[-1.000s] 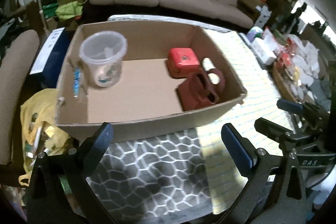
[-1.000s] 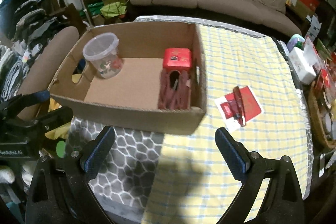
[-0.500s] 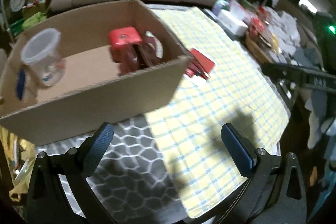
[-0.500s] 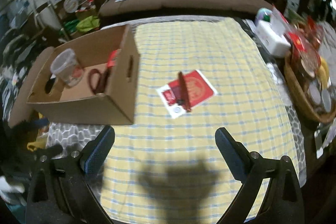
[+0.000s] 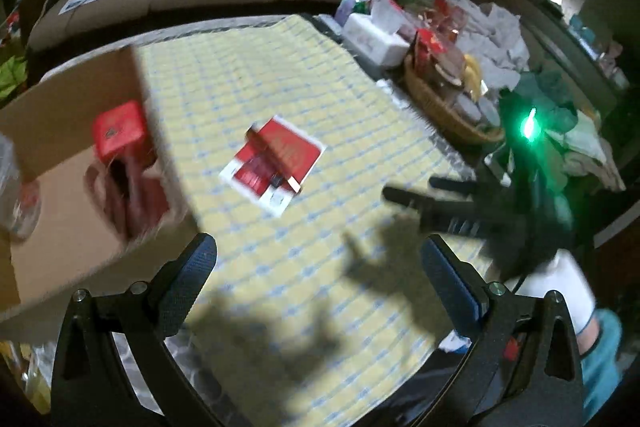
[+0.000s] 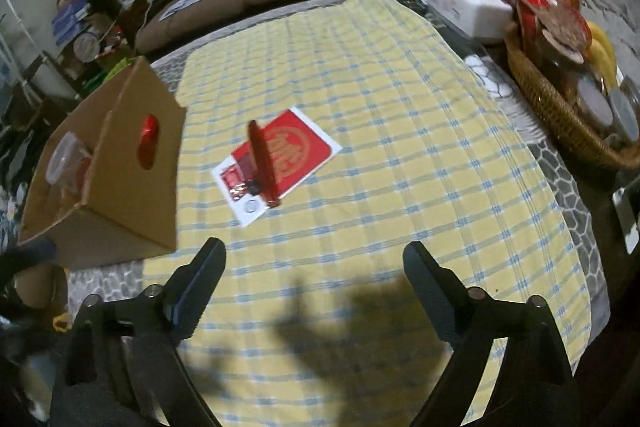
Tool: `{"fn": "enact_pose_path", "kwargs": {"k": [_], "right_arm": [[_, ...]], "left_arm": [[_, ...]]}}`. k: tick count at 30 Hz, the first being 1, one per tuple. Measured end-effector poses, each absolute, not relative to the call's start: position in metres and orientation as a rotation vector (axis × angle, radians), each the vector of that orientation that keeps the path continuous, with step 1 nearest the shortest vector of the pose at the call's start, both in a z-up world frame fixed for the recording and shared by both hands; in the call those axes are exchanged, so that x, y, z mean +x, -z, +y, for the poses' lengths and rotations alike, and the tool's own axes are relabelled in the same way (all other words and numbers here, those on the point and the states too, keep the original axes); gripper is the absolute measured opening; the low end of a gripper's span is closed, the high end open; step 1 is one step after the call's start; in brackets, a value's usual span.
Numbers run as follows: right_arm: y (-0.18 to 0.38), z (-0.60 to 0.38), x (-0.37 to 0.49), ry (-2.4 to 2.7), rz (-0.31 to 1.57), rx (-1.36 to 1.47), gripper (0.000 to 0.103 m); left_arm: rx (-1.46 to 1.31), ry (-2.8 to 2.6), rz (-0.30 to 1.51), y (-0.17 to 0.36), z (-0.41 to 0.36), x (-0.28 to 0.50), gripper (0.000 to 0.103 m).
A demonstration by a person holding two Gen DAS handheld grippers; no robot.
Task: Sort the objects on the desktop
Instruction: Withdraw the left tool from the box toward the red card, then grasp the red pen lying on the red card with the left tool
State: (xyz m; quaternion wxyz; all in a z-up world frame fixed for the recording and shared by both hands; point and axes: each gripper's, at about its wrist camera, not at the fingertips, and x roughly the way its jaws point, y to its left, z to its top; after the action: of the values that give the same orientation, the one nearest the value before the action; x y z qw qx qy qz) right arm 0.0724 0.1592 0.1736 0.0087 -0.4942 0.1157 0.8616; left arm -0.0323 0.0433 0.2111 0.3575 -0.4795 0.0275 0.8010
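the right gripper [image 6: 314,291] is seen with its jaws wide but closing, nothing between them, above the yellow checked cloth [image 6: 400,115]; the left gripper [image 5: 318,281] is spread wide and empty too. the red pen [image 6: 262,163] is laid across the red card [image 6: 288,151] in the middle of the cloth, just beside the cardboard box [image 6: 128,187], where a red tin [image 5: 118,127] and a clear cup [image 6: 66,159] are already kept. if the jaws are narrowed too early, the slim pen could be missed or rolled off the card. the flat card could be dragged along with it, or the cloth pinched. the box wall could be knocked, since it stands near
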Motion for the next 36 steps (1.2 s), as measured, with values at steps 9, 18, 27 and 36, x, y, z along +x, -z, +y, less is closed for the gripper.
{"fn": "enact_pose_path", "kwargs": {"k": [9,18,27,36], "right_arm": [[-0.154,0.177,0.06,-2.698,0.396,-1.537,0.077],[-0.135,0.166,0.026,-2.782,0.5,-1.514,0.049],[-0.104,0.155,0.001,-2.77,0.485,-1.558,0.049],[-0.106,0.145,0.0,-2.815,0.465,-1.566,0.049]], "left_arm": [[-1.438,-2.065,0.024,-0.184,0.103,-0.117,0.084],[-1.718,-1.963,0.089,-0.117,0.149,-0.19,0.057],[-1.81,-1.878,0.263,-0.076,0.173,-0.213,0.049],[-1.874,-1.871,0.289,-0.051,0.174,-0.219,0.038]]}}
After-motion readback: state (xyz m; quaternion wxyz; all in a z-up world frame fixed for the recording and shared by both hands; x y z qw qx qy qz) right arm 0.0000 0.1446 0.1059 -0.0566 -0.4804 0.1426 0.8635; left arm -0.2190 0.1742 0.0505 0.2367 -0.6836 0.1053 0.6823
